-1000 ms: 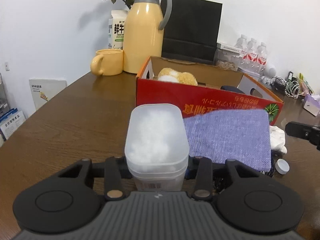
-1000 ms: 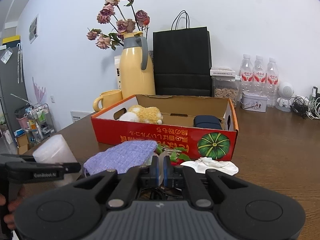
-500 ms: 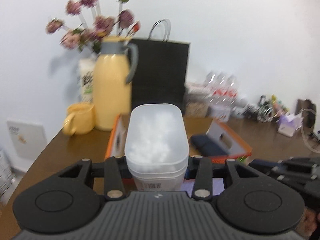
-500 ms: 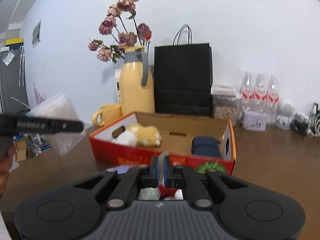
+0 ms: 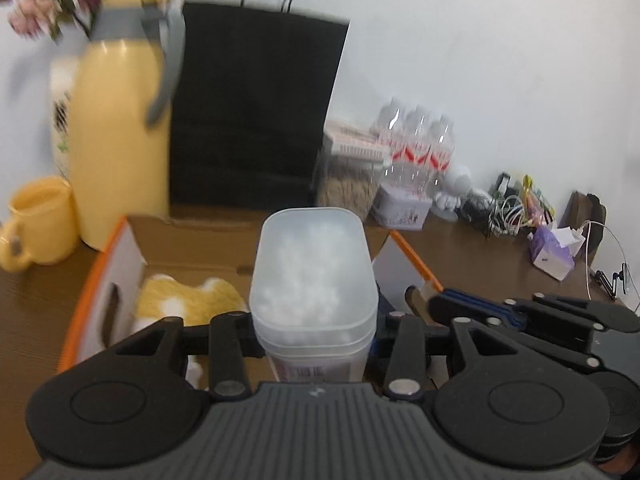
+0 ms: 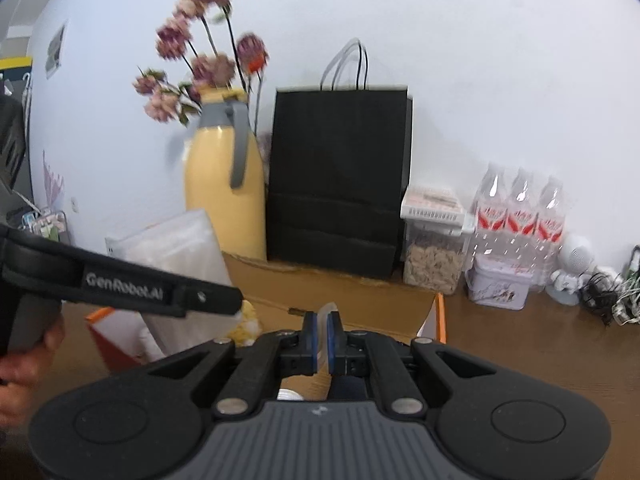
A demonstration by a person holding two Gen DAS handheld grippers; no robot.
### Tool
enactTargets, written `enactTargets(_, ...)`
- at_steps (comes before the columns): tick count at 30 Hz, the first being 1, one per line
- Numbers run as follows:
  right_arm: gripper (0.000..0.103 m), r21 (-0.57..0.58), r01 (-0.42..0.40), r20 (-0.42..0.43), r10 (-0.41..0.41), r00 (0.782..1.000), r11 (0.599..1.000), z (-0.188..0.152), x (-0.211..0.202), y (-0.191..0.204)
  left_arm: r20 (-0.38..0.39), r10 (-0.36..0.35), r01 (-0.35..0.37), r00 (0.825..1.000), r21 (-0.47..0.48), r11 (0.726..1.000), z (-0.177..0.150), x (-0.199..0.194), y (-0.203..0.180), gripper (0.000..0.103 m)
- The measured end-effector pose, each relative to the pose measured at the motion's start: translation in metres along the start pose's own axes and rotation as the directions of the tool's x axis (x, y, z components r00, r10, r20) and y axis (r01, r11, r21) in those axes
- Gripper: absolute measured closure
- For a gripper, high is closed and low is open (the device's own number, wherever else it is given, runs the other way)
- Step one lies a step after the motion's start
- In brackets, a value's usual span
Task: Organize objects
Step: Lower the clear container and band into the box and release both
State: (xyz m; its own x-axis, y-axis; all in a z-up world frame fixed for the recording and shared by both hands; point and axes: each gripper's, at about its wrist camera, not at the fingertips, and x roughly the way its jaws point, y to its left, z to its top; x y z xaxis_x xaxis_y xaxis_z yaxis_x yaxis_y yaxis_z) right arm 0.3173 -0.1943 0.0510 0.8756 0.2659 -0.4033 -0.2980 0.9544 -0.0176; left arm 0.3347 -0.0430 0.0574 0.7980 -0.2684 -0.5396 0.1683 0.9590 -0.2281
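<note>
While both grippers hang over the box, the left gripper point(image 5: 314, 336) has its jaws clamped on a frosted plastic container point(image 5: 312, 276) w/ white fluffy stuff inside, held upright, lid at 12 o'clock from the grip. Container sits above the open cardboard box point(image 5: 120, 256), orange rim, on the brown table point(image 5: 492, 256). Plush toy point(image 5: 188, 296), yellow/white, lies in the box at 9 o'clock of the container. Right gripper point(image 6: 322, 344) has its jaws together, pinching a thin translucent sheet-like piece point(image 6: 327, 312); can't tell what it is. In the right wrist view the left gripper's finger point(image 6: 160, 288) crosses at 9 o'clock w/ the container point(image 6: 180, 248) behind it, and a hand point(image 6: 24, 368) grips the handle at far 9 o'clock. Dark blue item just under the right gripper's jaws, mostly hidden. Bkgd at 12 o'clock: black paper bag point(image 6: 340, 176); yellow thermos jug point(image 6: 224, 184) at 11 o'clock w/ dried flowers point(image 6: 200, 64) behind; yellow mug point(image 5: 40, 220) beside the jug; water bottles point(image 6: 520, 212) at 2 o'clock, clear snack jar point(image 6: 432, 252) & small tin point(image 6: 500, 280) near them. Left view is blurred.
</note>
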Motion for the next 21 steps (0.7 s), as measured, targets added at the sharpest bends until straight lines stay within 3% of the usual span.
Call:
enactTargets(3, 0.099, -0.011, 0.008, -0.043, -0.008, 0.999, 1.0, -0.001, 0.03, -0.007, -0.055, -0.029, 0.027, 0.998, -0.035, 0.999, 0.002, 0.028, 0.008, 0.061)
enactTargets(6, 0.099, 0.001, 0.004, -0.052, -0.004, 0.999, 1.0, -0.004, 0.048, -0.012, -0.059, -0.026, 0.023, 0.998, -0.044, 0.999, 0.0, 0.046, 0.015, 0.061)
enactTargets(11, 0.097, 0.002, -0.002, -0.091, 0.002, 0.996, 1.0, -0.014, 0.064, -0.017, -0.065, 0.045, -0.046, 0.997, -0.018, 0.999, -0.004, 0.06, 0.02, 0.058)
enactTargets(12, 0.094, 0.009, -0.002, -0.101, 0.003, 0.995, 1.0, -0.016, 0.066, -0.018, -0.056, 0.073, -0.073, 0.996, -0.007, 0.997, -0.005, 0.06, 0.019, 0.044)
enactTargets(13, 0.091, 0.014, -0.001, -0.11, 0.003, 0.994, 1.0, -0.018, 0.068, -0.019, -0.041, 0.101, -0.101, 0.994, 0.002, 0.995, -0.006, 0.059, 0.019, 0.017)
enactTargets(14, 0.087, 0.018, 0.003, -0.115, -0.001, 0.993, 1.0, -0.019, 0.068, -0.02, -0.009, 0.132, -0.132, 0.991, 0.008, 0.991, -0.007, 0.055, 0.018, 0.005)
enactTargets(15, 0.068, 0.025, 0.001, -0.116, 0.002, 0.993, 1.0, -0.02, 0.068, -0.021, 0.025, 0.154, -0.154, 0.988, 0.015, 0.988, -0.006, 0.051, 0.018, 0.0)
enactTargets(17, 0.009, 0.043, 0.004, -0.113, 0.001, 0.994, 0.999, -0.021, 0.066, -0.022, 0.07, 0.189, -0.192, 0.979, 0.03, 0.981, -0.006, 0.044, 0.015, 0.0)
enactTargets(18, 0.001, 0.047, 0.007, -0.104, -0.002, 0.995, 0.999, -0.021, 0.064, -0.023, 0.085, 0.198, -0.201, 0.977, 0.031, 0.979, -0.006, 0.041, 0.014, 0.0)
enactTargets(21, 0.0, 0.052, -0.001, -0.1, 0.006, 0.995, 0.999, -0.019, 0.062, -0.022, 0.103, 0.204, -0.208, 0.974, 0.032, 0.978, -0.005, 0.035, 0.012, 0.0)
